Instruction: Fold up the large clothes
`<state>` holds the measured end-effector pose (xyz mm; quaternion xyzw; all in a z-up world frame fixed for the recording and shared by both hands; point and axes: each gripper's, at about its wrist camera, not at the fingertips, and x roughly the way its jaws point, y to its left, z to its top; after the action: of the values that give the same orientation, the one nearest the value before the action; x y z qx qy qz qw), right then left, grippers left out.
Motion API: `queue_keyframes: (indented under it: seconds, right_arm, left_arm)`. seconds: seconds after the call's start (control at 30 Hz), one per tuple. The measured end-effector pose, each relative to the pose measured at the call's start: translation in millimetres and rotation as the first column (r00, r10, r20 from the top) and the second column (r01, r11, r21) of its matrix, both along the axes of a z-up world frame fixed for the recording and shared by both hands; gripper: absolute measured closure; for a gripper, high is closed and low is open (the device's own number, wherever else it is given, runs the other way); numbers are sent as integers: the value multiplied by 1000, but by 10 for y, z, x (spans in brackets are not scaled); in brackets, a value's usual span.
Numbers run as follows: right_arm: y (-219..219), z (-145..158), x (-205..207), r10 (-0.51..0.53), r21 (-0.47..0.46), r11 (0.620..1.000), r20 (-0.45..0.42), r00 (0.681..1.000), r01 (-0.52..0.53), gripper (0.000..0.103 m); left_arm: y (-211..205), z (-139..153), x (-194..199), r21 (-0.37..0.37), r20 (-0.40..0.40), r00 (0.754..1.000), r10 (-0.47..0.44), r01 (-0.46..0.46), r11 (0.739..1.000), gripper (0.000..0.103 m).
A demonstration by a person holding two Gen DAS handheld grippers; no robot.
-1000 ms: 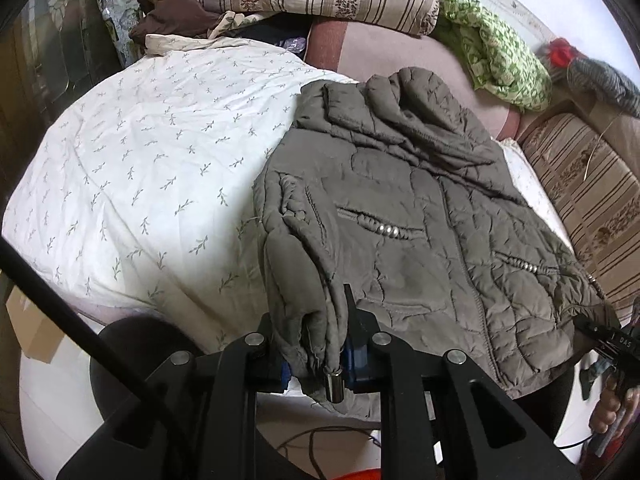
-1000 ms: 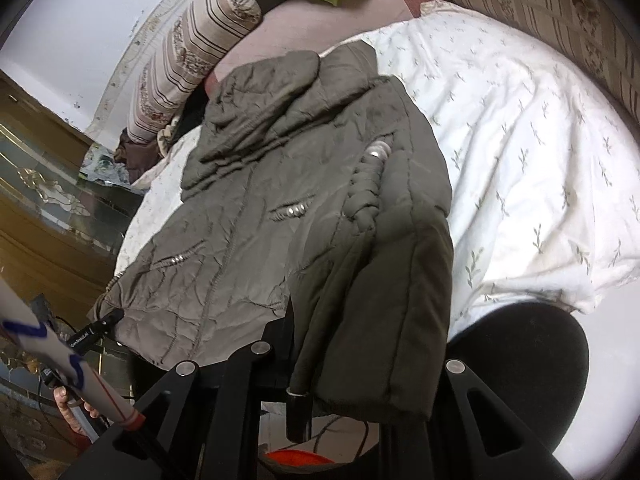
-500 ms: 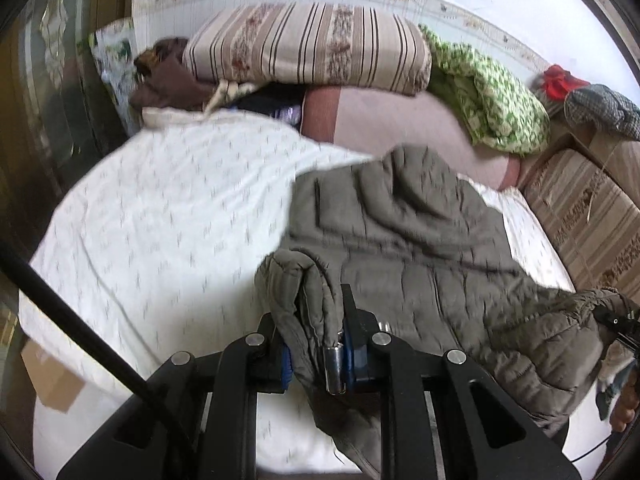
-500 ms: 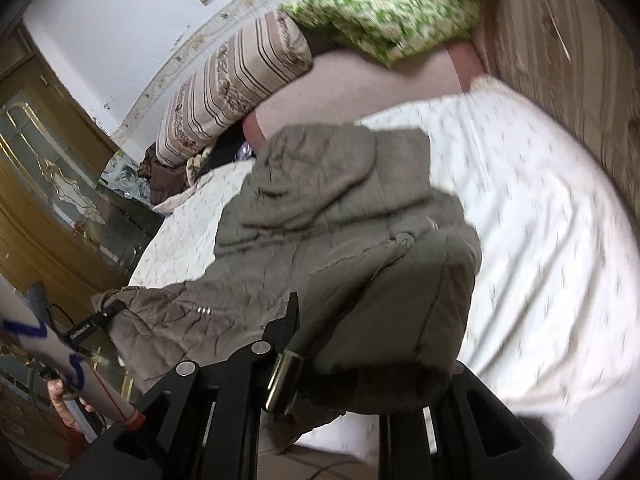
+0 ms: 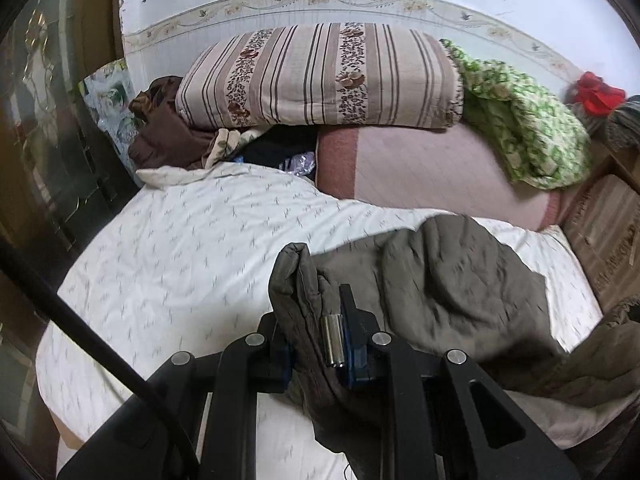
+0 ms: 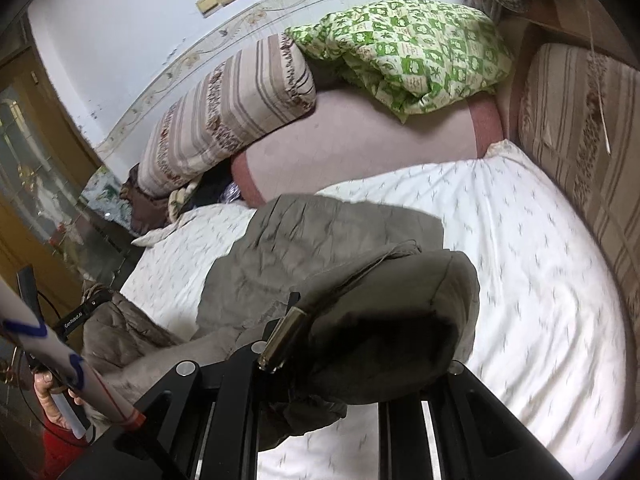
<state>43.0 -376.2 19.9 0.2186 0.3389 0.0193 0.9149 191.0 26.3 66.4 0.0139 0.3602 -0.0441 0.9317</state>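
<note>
- Across the white patterned bedspread (image 5: 192, 248), the olive quilted jacket (image 5: 448, 280) is seen doubled over; a second ago it lay flat and open with its snap pockets showing, and now its lower part is raised and carried toward the collar end, motion blur marking the fabric.
- On the bedspread only the jacket's upper part is seen resting, while both lower corners are held above it.
- No containers are visible; a cardboard-coloured box (image 5: 608, 232) at the bed's edge cannot be judged for contents.
- A thick bunch of the jacket's hem is pinched in the left gripper (image 5: 316, 320), its jaws pressed onto the cloth.
- Another folded corner of the jacket (image 6: 320, 248) is draped over the right gripper (image 6: 340, 328); the jaws are hidden by the cloth, though it is evidently clamped there.
- Beyond, a striped pillow (image 5: 320, 76) and a green checked quilt (image 6: 408, 48) are stacked on a pink blanket (image 5: 432, 172).
</note>
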Motion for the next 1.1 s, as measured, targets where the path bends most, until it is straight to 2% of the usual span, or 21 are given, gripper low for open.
queue_keyframes:
  seconds: [0.17,0.37,0.5,0.63,0.73,0.83,0.87,0.9,1.0,1.07,1.1]
  right_arm:
    - [-194,3,626,-42,3,999,-38,998,42,86]
    - [-403,-116,1470,-79,11,997,-82,993,81,86]
    - [-529,-304,1955,-104,4,994,-117,988,105,85]
    - [-666,-643,2398,-126,4,992,-179,976,129,85]
    - [-692,-886,2602,-127,-13,992,-214,969,127,85]
    - [-693,-1127,2733,-129,-23,992,-226,965,127,85]
    - [-709,-1177,2753,-134,-11,991,-228,964,135,85]
    - [-736,-1238,2761,-143,12,989,-230,963,150,84]
    - [-773,-1310,2757,-156,56,983,-231,960,174,82]
    - [-795,-1271,2722,-162,77,980,-221,962,183,79]
    - [-797,-1219,2682,-165,92,978,-205,965,187,70]
  left_arm:
    - [-154,-20,741,-6,-31,999,31,-31,999,85]
    - [-353,-245,1608,13,-86,993,77,-76,997,84]
    - [-434,-507,2087,34,-125,985,119,-116,993,83]
    - [-542,-890,2460,78,-171,974,146,-135,988,81]
    - [-612,-1159,2619,109,-191,969,159,-141,984,78]
    - [-630,-1363,2705,135,-182,965,188,-165,977,64]
    - [-613,-1407,2728,141,-179,963,202,-179,974,54]
    - [-575,-1433,2750,133,-186,959,215,-192,972,48]
    - [-405,-1394,2758,37,-224,954,199,-196,980,47]
    - [-286,-1270,2657,-14,-221,957,186,-194,981,47]
    - [-252,-1178,2580,-24,-203,963,178,-186,982,47]
